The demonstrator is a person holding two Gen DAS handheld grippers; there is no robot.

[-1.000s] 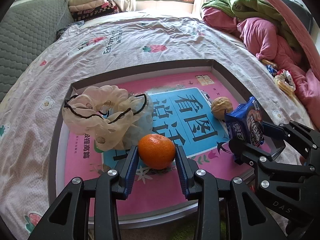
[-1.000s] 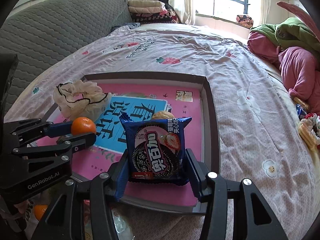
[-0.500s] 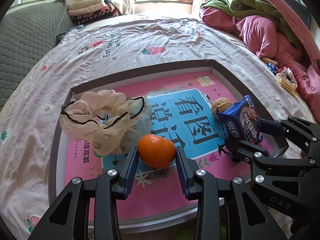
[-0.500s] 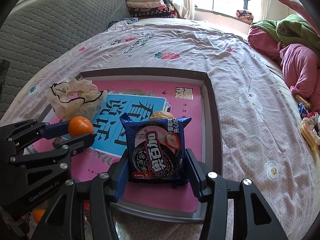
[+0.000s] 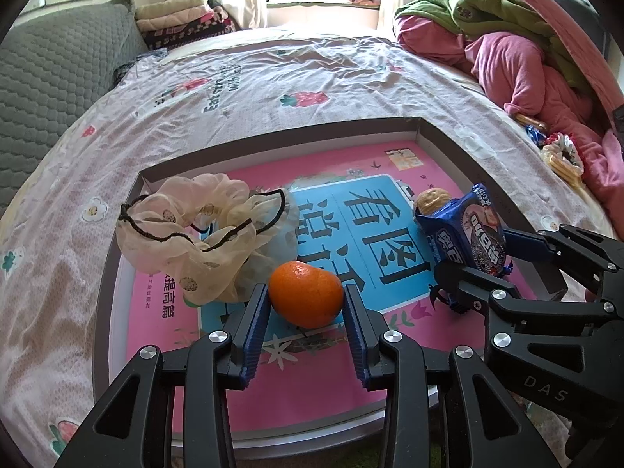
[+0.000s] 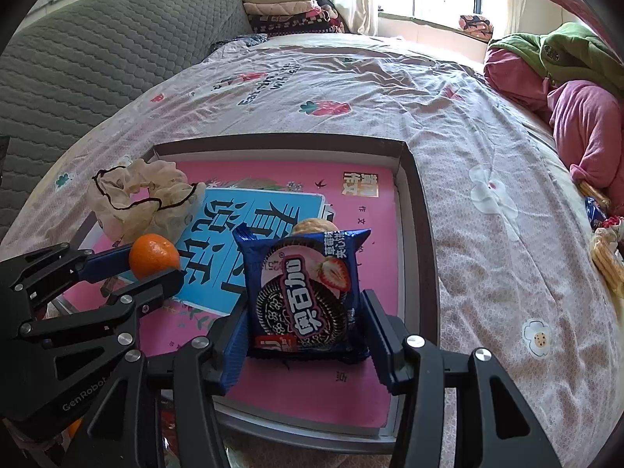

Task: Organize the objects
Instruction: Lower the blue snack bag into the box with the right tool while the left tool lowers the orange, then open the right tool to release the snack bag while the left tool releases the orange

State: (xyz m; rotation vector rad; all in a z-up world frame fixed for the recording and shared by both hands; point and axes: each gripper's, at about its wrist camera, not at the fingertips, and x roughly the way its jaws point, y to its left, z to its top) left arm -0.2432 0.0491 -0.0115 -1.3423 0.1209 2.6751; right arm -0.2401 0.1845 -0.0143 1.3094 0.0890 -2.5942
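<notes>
My left gripper (image 5: 305, 296) is shut on an orange tangerine (image 5: 306, 294), held low over the near part of a grey-rimmed tray (image 5: 273, 134) lined with a pink and blue printed sheet. My right gripper (image 6: 306, 312) is shut on a blue cookie packet (image 6: 306, 288), upright over the tray's near right part. Each view shows the other gripper: the left gripper (image 6: 152, 269) with the tangerine (image 6: 154, 255), the right gripper (image 5: 483, 257) with the packet (image 5: 464, 230). A cream scrunchie (image 5: 187, 230) lies at the tray's left. A walnut (image 5: 431, 201) sits just behind the packet.
The tray (image 6: 419, 234) lies on a bed with a pink flowered sheet. Pink and green clothes (image 5: 507, 58) are heaped at the right, with snack packets (image 5: 561, 156) beside them. A grey quilted headboard (image 6: 97, 58) and folded blankets (image 6: 284, 7) stand at the far left.
Almost nothing: the right gripper with the packet has drifted slightly over the tray. Both grips hold as before, and the left gripper has stayed put.
</notes>
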